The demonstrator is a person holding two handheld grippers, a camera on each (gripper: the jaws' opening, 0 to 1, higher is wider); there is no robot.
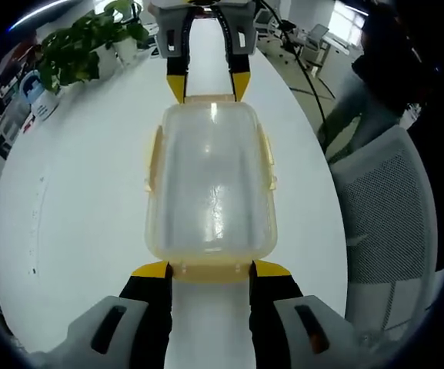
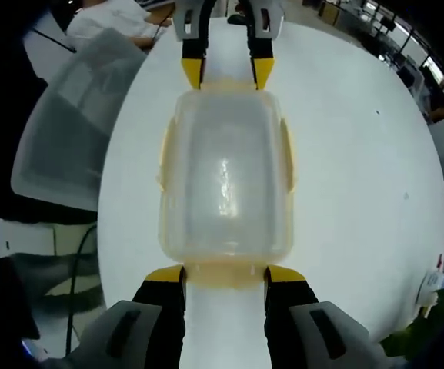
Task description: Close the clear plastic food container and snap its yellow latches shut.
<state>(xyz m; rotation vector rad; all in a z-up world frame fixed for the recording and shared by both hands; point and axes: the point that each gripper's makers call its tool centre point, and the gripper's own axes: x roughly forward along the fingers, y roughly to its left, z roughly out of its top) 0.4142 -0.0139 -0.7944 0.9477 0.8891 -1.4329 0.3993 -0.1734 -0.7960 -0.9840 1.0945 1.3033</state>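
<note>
The clear plastic container (image 1: pixel 210 184) lies lengthwise on the white table (image 1: pixel 75 200) with its lid on. Yellow latches (image 1: pixel 268 157) run along its long sides. My left gripper (image 1: pixel 211 270) stands open at the container's near end, its yellow tips either side of the end latch (image 1: pixel 210 272). At the far end my right gripper (image 1: pixel 208 84) faces it, also open. In the right gripper view, the container (image 2: pixel 225 181) stretches away from my right gripper (image 2: pixel 225 275), whose tips flank the near end latch (image 2: pixel 225 275). The left gripper (image 2: pixel 227 73) stands at the far end.
A potted plant (image 1: pixel 91 42) and a blue-labelled object (image 1: pixel 33 88) stand at the table's far left. A grey mesh chair (image 1: pixel 391 207) is beside the right table edge; the chair (image 2: pixel 75 115) is also at the left in the right gripper view. A person (image 2: pixel 114 15) sits beyond.
</note>
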